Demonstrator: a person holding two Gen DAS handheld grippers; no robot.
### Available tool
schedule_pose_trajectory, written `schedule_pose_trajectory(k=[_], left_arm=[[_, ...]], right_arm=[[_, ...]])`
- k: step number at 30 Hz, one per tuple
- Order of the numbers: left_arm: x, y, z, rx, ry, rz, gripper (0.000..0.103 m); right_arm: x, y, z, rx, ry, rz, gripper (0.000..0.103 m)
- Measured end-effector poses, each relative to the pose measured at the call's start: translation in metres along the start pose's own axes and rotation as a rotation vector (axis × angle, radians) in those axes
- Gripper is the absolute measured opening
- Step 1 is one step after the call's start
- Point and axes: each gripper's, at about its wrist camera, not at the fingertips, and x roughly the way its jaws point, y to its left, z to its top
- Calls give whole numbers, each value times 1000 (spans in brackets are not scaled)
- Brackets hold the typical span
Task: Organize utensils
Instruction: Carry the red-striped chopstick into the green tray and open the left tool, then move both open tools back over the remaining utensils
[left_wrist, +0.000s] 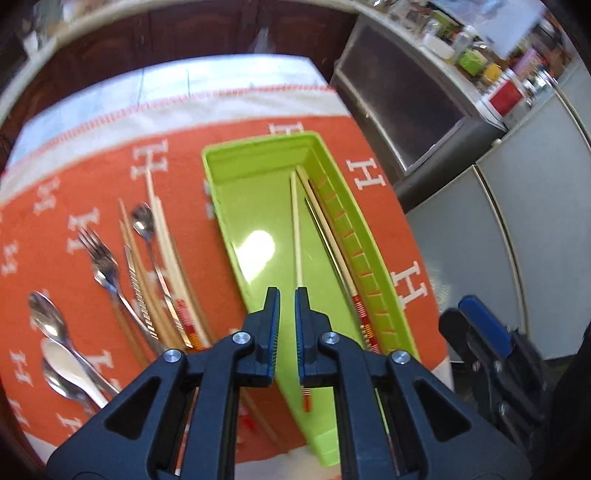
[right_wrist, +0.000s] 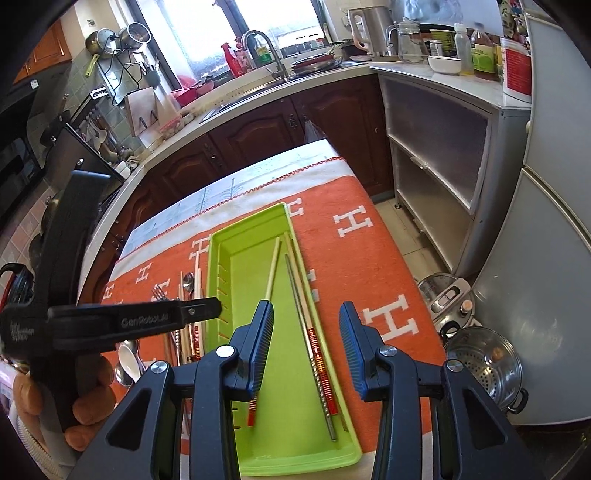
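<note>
A lime-green tray (right_wrist: 221, 258) sits mid-frame on an orange cloth (right_wrist: 369, 266) patterned with white H letters and edged in cream with orange stitching. Pale chopsticks (right_wrist: 272, 266) in it end in red-and-gold banding. Each black gripper (right_wrist: 306, 347) has blue ribbed pads (right_wrist: 351, 350).
</note>
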Motion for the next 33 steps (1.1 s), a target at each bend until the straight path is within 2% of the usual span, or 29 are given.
schedule_pose_trajectory(k=[3, 6, 8, 10, 13, 18, 26, 33], left_arm=[[-17, 5, -8, 31, -40, 1, 4], [-32, 21, -16, 19, -36, -33, 4], [-45, 35, -22, 7, -59, -18, 4], [-58, 46, -28, -4, -87, 26, 13], [-76, 68, -38, -46, -128, 52, 29], [-98, 104, -60, -101, -175, 136, 29], [-105, 153, -97, -155, -177, 199, 29], [-97, 175, -119, -178, -163, 212, 29]], right_arm=[[1, 8, -2, -14, 4, 12, 37], [3, 21, -6, -33, 11, 28, 37], [4, 30, -8, -48, 16, 42, 37], [5, 40, -10, -64, 22, 61, 37], [7, 57, -15, -95, 33, 94, 37], [9, 92, -27, -169, 52, 136, 37], [21, 152, -48, -306, 102, 199, 37], [57, 189, -67, -362, 209, 242, 23]])
